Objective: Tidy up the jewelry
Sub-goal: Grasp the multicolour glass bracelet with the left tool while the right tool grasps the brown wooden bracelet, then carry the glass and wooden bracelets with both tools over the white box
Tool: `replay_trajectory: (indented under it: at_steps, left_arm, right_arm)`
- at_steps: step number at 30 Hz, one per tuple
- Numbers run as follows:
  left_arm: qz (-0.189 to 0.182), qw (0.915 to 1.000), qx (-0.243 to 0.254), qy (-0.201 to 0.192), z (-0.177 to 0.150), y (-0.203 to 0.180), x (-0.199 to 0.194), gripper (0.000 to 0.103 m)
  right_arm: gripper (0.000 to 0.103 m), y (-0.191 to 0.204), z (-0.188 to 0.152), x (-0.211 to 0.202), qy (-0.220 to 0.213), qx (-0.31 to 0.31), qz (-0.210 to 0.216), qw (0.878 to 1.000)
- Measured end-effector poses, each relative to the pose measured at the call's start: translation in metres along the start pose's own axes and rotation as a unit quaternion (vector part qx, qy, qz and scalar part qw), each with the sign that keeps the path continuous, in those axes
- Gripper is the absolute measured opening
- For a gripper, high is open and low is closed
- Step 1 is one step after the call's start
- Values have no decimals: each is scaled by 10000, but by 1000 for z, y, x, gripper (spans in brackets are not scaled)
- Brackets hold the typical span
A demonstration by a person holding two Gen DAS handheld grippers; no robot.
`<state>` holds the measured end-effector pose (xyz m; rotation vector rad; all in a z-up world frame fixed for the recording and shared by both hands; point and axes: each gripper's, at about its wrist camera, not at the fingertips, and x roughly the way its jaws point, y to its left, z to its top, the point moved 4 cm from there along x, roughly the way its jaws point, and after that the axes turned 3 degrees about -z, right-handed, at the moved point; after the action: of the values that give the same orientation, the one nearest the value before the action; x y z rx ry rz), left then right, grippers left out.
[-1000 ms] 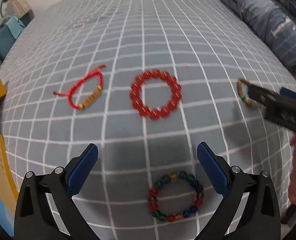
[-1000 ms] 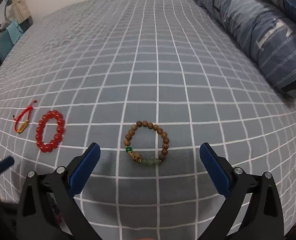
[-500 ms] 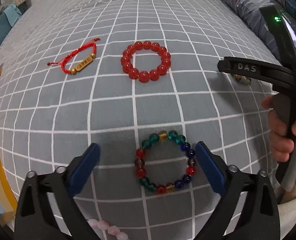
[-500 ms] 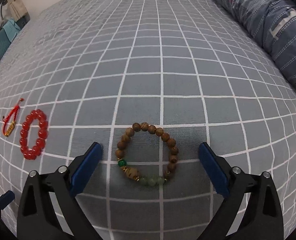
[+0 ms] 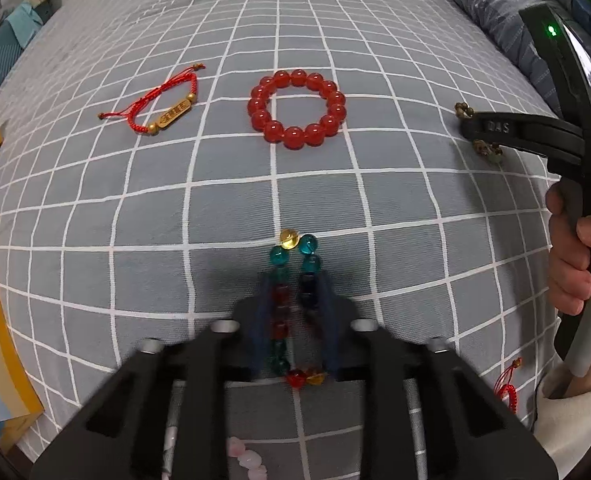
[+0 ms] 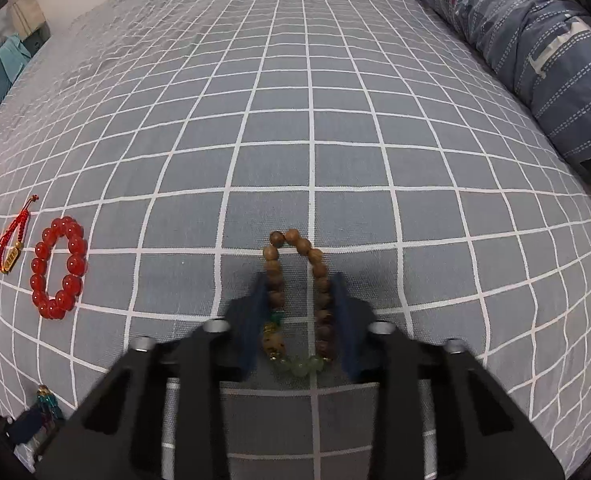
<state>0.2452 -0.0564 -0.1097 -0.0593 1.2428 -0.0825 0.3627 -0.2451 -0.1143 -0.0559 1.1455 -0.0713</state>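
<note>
The left claw (image 5: pixel 293 304) pinches the glass bead bracelet (image 5: pixel 295 276) on the bed (image 5: pixel 395 208); the right claw (image 6: pixel 299 312) squeezes the wooden bead bracelet (image 6: pixel 295 276). Only the left view shows pink beads (image 5: pixel 247 460), cut off below. The grey checked sheet carries a red bead bracelet (image 5: pixel 296 109) and cord bracelet (image 5: pixel 163 109)

- The left gripper (image 5: pixel 293 300) squeezes a multicolored glass-bead bracelet (image 5: pixel 293 276) into a narrow loop on the gray checked bedspread (image 5: pixel 395 208).
- Beyond that bracelet lies a red bead bracelet (image 5: pixel 296 109), with a red cord bracelet (image 5: pixel 163 106) to its left.
- Right of the red beads, the right gripper (image 5: pixel 475 130) covers a wooden bead bracelet (image 5: pixel 465 111).
</note>
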Motion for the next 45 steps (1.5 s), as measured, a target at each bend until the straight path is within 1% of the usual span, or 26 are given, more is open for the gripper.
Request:
replay_trajectory:
  at_steps: [1, 6, 10, 20, 36, 45]
  left_arm:
    - [-24, 10000, -18, -8, 1, 2, -1, 9]
    - [-46, 9999, -55, -104, 2, 2, -6, 9]
    - [-56, 9999, -65, -145, 6, 6, -7, 9]
    - [-48, 9996, -60, -276, 4, 4, -14, 9]
    - [-84, 9988, -28, -487, 1, 2, -33, 9]
    - [-32, 9980, -69, -624, 1, 6, -45, 9]
  right_arm:
    - [7, 0, 0, -1, -2, 29, -1, 10000]
    - [7, 0, 1, -7, -43, 48, 7, 10000]
    - [7, -1, 1, -15, -138, 78, 7, 9999]
    - [7, 1, 3, -33, -344, 87, -10, 9994]
    - [7, 3, -2, -50, -430, 64, -28, 9990]
    - [7, 4, -8, -65, -511, 66, -32, 9987]
